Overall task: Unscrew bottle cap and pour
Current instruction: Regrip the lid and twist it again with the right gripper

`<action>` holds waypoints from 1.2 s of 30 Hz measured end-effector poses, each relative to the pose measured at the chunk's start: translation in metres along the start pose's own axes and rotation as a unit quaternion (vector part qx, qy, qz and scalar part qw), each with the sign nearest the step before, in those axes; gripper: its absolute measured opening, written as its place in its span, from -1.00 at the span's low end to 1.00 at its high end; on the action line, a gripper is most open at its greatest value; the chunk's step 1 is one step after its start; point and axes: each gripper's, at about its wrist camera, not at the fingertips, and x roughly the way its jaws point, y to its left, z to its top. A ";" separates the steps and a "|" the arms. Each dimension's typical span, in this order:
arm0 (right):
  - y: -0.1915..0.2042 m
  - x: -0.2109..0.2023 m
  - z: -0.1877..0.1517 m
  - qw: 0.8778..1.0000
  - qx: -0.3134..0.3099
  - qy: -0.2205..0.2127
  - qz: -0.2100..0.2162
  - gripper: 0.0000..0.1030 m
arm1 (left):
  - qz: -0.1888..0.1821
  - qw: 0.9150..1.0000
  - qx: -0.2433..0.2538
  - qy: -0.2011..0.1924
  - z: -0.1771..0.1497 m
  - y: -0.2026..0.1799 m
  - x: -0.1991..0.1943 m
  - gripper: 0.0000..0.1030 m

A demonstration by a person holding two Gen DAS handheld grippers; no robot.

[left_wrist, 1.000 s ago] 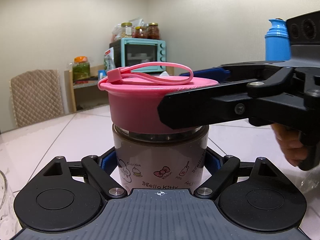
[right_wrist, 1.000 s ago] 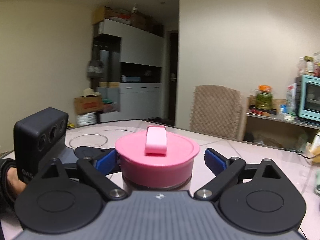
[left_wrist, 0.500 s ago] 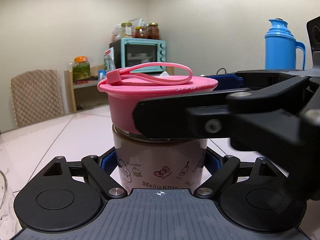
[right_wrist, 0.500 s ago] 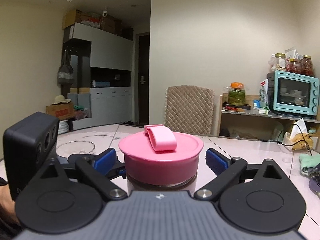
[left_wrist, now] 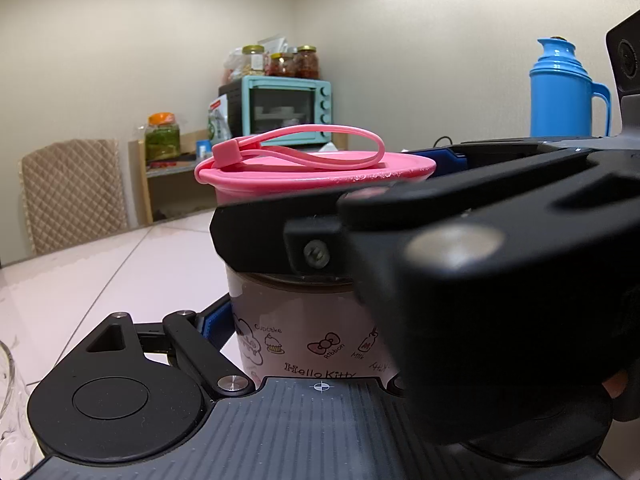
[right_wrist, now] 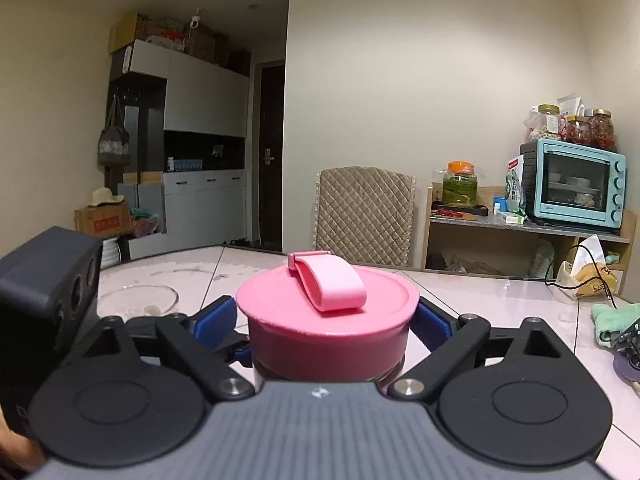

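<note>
A squat Hello Kitty bottle point(left_wrist: 304, 332) with brown liquid stands upright on the pale table. Its wide pink cap point(left_wrist: 316, 176) carries a pink strap loop point(right_wrist: 328, 282). My left gripper point(left_wrist: 308, 344) is shut on the bottle body, its blue pads pressed to both sides. My right gripper point(right_wrist: 328, 332) is shut on the pink cap point(right_wrist: 328, 332), blue pads against its sides. In the left wrist view the right gripper's black finger point(left_wrist: 440, 248) crosses in front of the cap and hides its lower half.
A clear glass bowl point(right_wrist: 138, 300) sits on the table to the left of the bottle. A blue thermos jug point(left_wrist: 568, 88) stands at the far right. A green cloth point(right_wrist: 612, 318) and a tissue pack point(right_wrist: 584, 276) lie at the right. A padded chair point(right_wrist: 364, 216) stands behind the table.
My right gripper has swung around the bottle with the cap in it; the strap loop has turned, and the right finger now sits closer across the left wrist view. The bottle stayed put.
</note>
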 end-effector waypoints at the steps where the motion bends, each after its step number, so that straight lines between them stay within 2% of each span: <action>1: 0.000 0.000 0.000 1.000 0.000 0.000 -0.001 0.74 | 0.000 1.000 0.000 0.000 0.000 0.000 0.000 0.75; 3: 0.000 0.001 0.000 1.000 0.000 0.000 -0.003 0.67 | 0.000 1.000 0.000 0.000 0.000 0.000 0.000 0.75; 12: -0.006 0.000 -0.002 1.000 -0.004 -0.003 0.022 0.66 | 0.000 1.000 0.000 0.000 0.000 0.000 -0.001 0.75; 20: -0.032 0.001 -0.007 0.994 -0.013 -0.019 0.104 0.66 | 0.000 1.000 0.000 0.000 0.000 0.001 0.000 0.75; 29: -0.053 0.003 -0.008 0.984 -0.013 -0.032 0.173 0.66 | 0.000 1.000 0.000 0.000 -0.001 0.001 -0.001 0.75; 35: -0.050 0.001 -0.005 0.984 -0.014 -0.030 0.175 0.66 | 0.000 1.000 0.000 0.000 -0.001 0.002 0.000 0.75; 36: -0.049 0.000 -0.004 0.985 -0.012 -0.027 0.170 0.72 | 0.000 1.000 0.000 0.000 -0.001 0.002 0.000 0.75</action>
